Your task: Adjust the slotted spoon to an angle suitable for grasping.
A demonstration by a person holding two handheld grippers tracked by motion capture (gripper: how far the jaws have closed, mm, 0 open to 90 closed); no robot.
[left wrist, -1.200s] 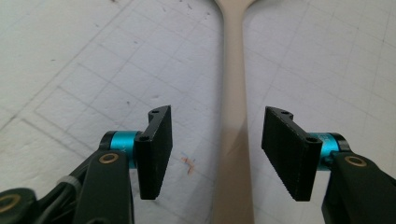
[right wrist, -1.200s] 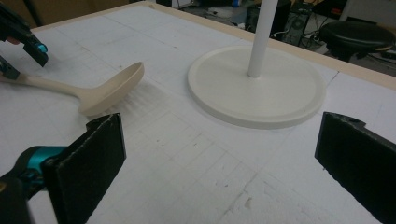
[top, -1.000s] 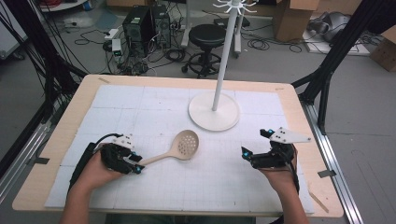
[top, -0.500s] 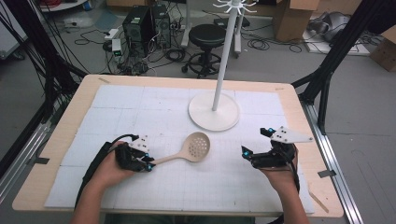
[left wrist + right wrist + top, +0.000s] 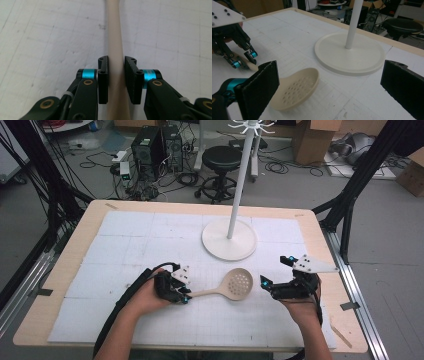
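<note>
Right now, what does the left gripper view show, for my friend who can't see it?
The left hand-held gripper is shut on the beige handle of a slotted spoon, one black jaw on each side. The handle runs straight up the picture over a white gridded table mat.

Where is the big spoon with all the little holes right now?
In the high view the slotted spoon lies on the white table mat, just in front of the white stand's round base, between the grippers; the left gripper clamps its handle.

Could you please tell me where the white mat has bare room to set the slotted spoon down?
The white gridded mat lies bare left of the white round stand base and along its near edge. It is crowded between the claws, around the beige slotted spoon.
</note>
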